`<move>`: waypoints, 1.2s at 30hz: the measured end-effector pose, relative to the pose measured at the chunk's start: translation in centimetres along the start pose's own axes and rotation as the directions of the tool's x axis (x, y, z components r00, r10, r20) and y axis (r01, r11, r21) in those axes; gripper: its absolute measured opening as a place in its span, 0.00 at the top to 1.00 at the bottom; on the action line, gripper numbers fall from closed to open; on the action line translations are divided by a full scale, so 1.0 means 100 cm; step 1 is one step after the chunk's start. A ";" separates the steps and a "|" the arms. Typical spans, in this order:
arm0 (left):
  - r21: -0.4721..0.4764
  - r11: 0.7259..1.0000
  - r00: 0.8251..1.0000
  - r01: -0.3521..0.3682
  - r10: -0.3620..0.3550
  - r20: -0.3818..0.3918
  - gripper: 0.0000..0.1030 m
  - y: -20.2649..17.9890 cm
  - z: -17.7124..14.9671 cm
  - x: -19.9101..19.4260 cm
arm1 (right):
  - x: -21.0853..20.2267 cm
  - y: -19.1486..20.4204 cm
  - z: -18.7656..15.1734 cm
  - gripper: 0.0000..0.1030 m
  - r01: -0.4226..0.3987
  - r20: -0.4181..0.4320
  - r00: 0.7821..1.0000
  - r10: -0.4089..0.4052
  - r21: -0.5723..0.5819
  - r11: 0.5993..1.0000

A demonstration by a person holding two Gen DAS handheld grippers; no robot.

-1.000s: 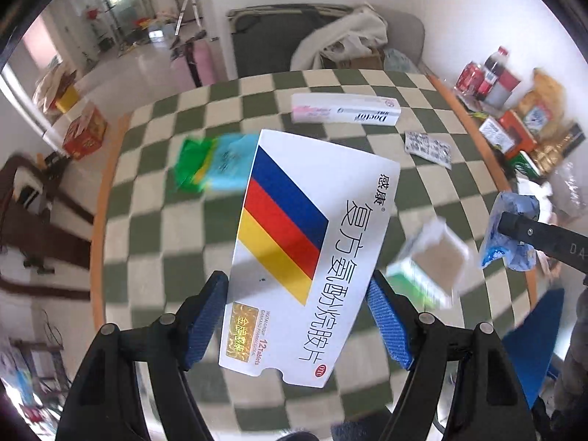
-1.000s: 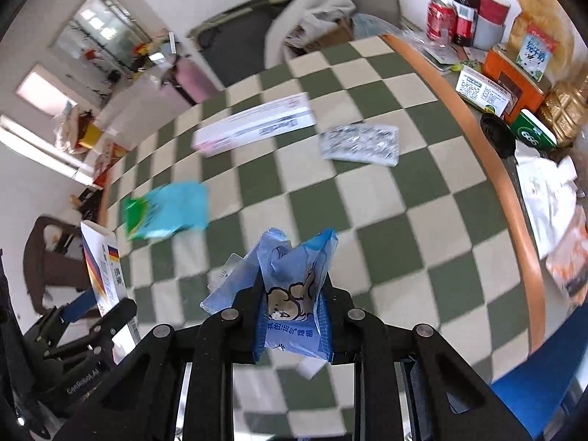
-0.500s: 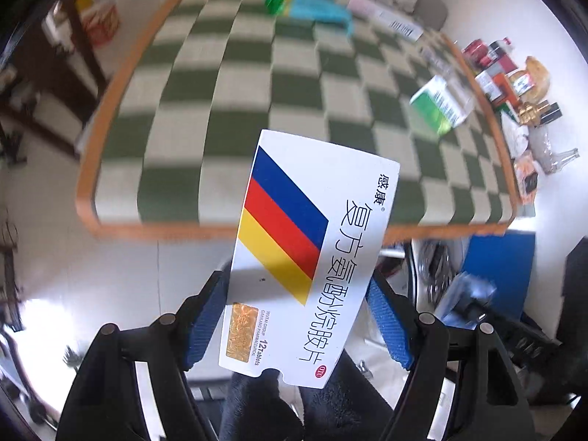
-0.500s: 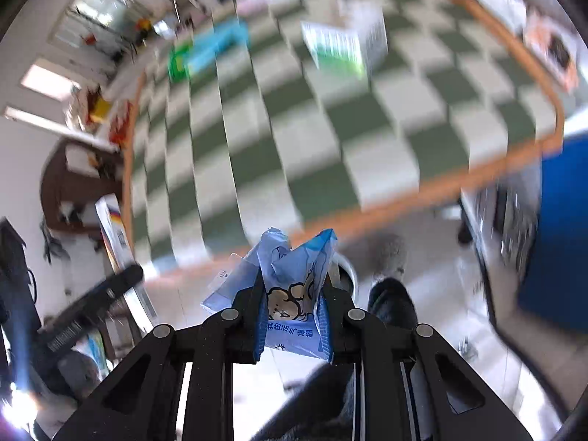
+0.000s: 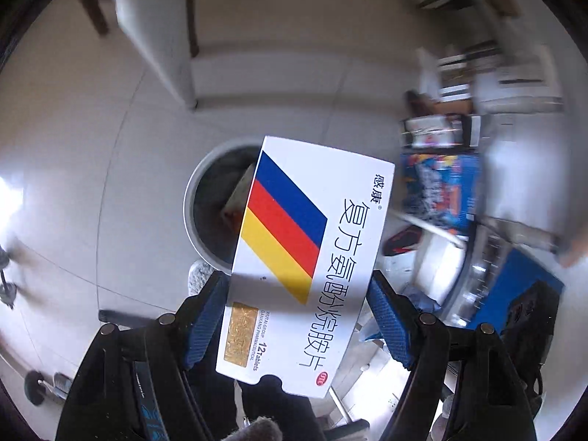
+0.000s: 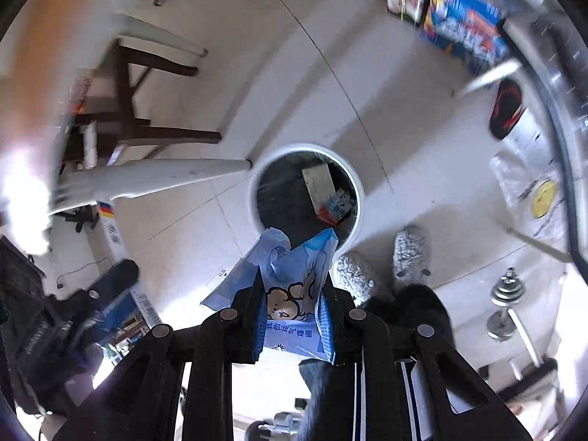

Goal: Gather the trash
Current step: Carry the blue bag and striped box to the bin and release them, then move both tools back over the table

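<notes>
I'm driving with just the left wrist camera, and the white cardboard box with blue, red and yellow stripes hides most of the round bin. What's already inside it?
Observer: The right wrist view shows the round white-rimmed bin holding a flat brown cardboard piece and a small blue, white and orange packet.
Operator: What's my other hand got?
Observer: The right gripper has its fingers shut on a crumpled light-blue plastic wrapper with a cartoon on it.
Operator: Is it near the bin?
Observer: The wrapper's top overlaps the bin's near rim in that view, and two grey fuzzy slippers stand beside the rim.
</notes>
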State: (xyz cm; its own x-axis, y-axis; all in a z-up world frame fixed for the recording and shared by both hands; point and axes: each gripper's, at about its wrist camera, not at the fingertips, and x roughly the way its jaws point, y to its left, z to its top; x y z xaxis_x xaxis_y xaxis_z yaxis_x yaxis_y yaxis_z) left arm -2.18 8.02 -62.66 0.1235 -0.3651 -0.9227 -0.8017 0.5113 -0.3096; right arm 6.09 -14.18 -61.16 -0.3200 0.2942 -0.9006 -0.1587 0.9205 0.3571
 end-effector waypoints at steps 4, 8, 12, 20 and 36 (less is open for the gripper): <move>0.017 0.998 0.998 -0.056 0.056 -0.017 0.02 0.019 0.016 0.066 | 0.099 -0.033 0.030 0.72 -0.035 -0.069 0.997 0.037 0.023 0.999; 0.039 0.991 0.992 -0.128 0.128 -0.011 0.00 0.031 0.024 0.098 | 0.175 -0.052 0.051 0.51 -0.060 -0.127 0.990 0.061 0.015 0.998; 0.067 0.968 0.969 -0.243 0.238 0.070 0.00 0.042 0.015 0.093 | 0.212 -0.058 0.060 0.11 0.020 -0.123 0.992 -0.025 -0.047 0.999; 0.095 0.929 0.929 -0.357 0.343 0.142 0.00 0.044 -0.010 0.068 | 0.209 -0.026 0.046 0.00 0.238 -0.024 0.967 -0.255 -0.291 0.927; 0.127 0.926 0.927 -0.355 0.331 0.175 0.00 0.011 -0.056 -0.010 | 0.109 0.016 0.004 0.00 0.353 0.123 0.935 -0.332 -0.395 0.848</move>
State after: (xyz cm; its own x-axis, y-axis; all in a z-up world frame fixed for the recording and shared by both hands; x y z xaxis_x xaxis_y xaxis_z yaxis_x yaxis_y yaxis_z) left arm -6.49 4.64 -60.76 -0.0488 -0.0334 -0.9983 -0.7118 0.7023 0.0113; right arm 2.72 -9.37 -70.44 -0.1314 0.0009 -0.9913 -0.6169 0.7827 0.0825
